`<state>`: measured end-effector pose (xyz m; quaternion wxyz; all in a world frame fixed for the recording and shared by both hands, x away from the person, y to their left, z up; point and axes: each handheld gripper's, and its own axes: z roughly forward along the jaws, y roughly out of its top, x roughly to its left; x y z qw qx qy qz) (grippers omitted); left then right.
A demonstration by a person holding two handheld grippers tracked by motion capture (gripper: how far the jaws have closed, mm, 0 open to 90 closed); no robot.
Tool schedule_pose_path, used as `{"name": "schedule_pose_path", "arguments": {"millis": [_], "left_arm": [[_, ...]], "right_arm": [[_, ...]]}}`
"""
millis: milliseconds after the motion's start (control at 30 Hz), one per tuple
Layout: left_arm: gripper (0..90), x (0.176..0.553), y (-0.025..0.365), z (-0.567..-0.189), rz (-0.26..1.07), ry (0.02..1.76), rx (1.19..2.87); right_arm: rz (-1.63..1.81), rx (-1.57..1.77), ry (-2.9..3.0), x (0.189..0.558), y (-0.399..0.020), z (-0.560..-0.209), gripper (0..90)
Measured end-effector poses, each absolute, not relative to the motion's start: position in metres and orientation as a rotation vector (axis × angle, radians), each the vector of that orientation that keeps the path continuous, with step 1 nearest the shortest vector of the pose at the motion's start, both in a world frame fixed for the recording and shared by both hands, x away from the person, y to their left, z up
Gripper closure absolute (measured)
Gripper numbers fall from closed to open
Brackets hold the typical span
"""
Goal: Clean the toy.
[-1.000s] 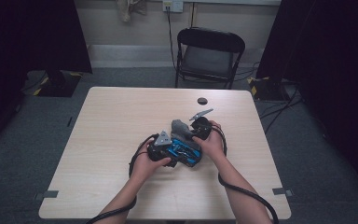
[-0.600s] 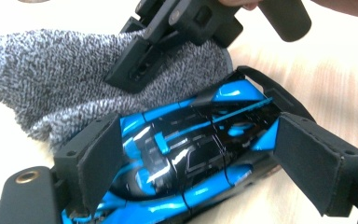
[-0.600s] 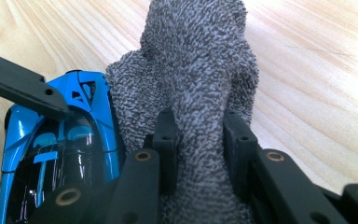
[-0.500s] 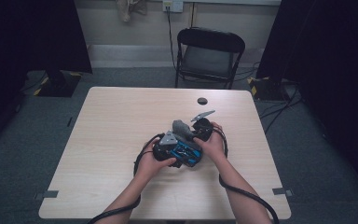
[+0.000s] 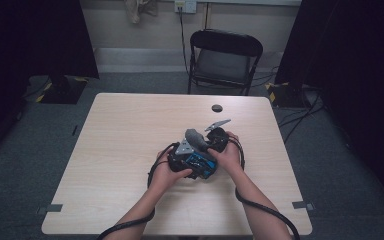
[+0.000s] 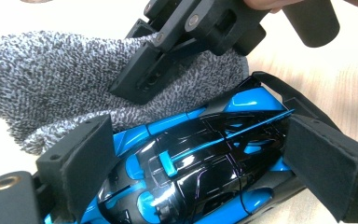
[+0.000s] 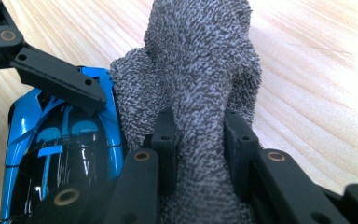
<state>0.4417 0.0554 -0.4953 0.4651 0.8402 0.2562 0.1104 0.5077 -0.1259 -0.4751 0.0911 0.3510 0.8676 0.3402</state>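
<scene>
The toy car (image 6: 186, 172) sits between my left gripper (image 6: 200, 163)'s pads, which have just widened, loosening the hold for wiping. Beyond it, my right gripper (image 7: 200, 140) clamps the grey cloth (image 7: 200, 70) against the car, mid-table (image 5: 130, 130).

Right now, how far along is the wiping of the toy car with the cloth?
Done: the car sits between the left hand-held gripper pads, whose jaws have just been opening, so the grip looks loose or released. In hand: the right hand-held gripper is shut on the cloth, which rests against the car's side. Left: how much has been wiped I can't tell; the car's top shows glossy.
</scene>
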Motion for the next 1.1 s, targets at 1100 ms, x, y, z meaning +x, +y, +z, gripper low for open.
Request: {"name": "schedule_pose_path", "arguments": {"millis": [1100], "left_arm": [[10.6,0.442,0.059,-0.497,0.262,0.613,2.048]], "right_arm": [[1.015,0.986,2.648,0.484,-0.156,-0.467,72.7]]}}
